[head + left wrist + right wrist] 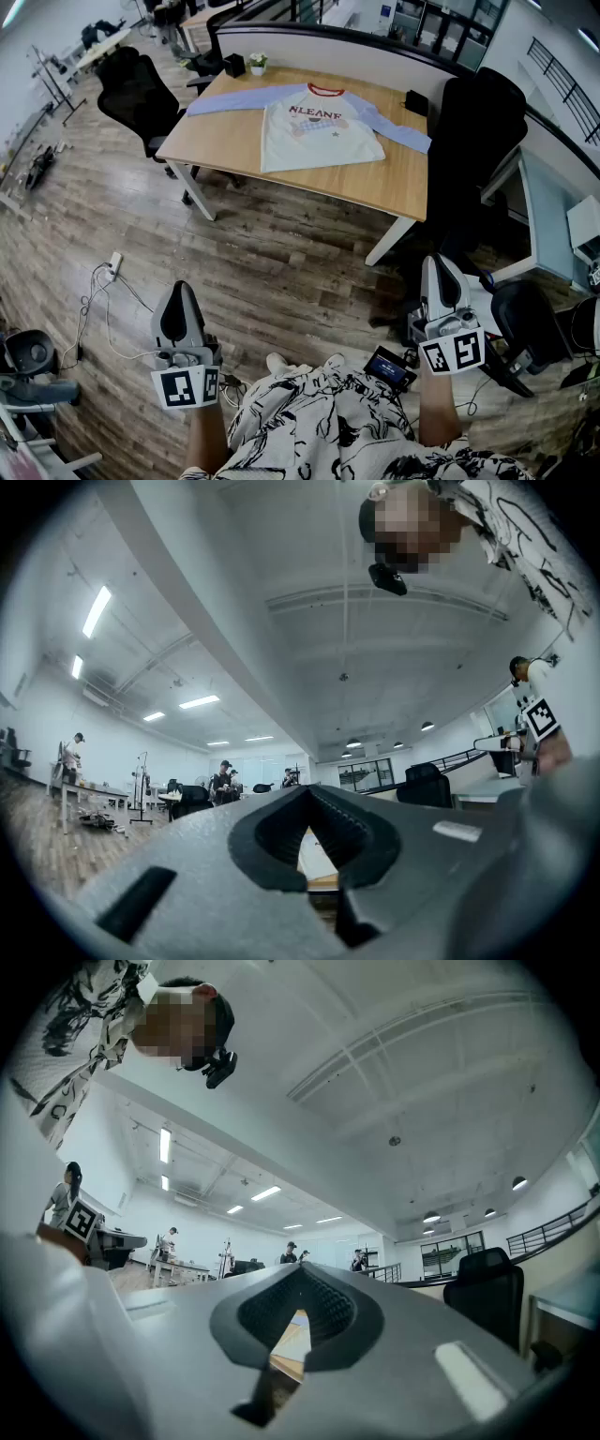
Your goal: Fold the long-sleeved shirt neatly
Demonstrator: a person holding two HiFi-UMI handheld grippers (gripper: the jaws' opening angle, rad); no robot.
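Note:
A long-sleeved shirt [314, 131], white body with lilac sleeves and a red collar, lies spread flat on a wooden table [225, 141], sleeves stretched left and right. My left gripper [180, 317] hangs over the floor well short of the table, at the lower left of the head view, shut and empty. My right gripper [441, 289] is at the lower right, also far from the shirt, shut with nothing in it. In the left gripper view my gripper [309, 799] shows its jaws closed tip to tip; the right gripper [302, 1279] looks the same in its own view.
Black office chairs stand at the table's left [136, 89] and right [478, 131]. A small potted plant [257, 64] and black boxes sit at the table's back edge. Cables [103, 300] lie on the wooden floor. A second desk [548, 216] is at the right.

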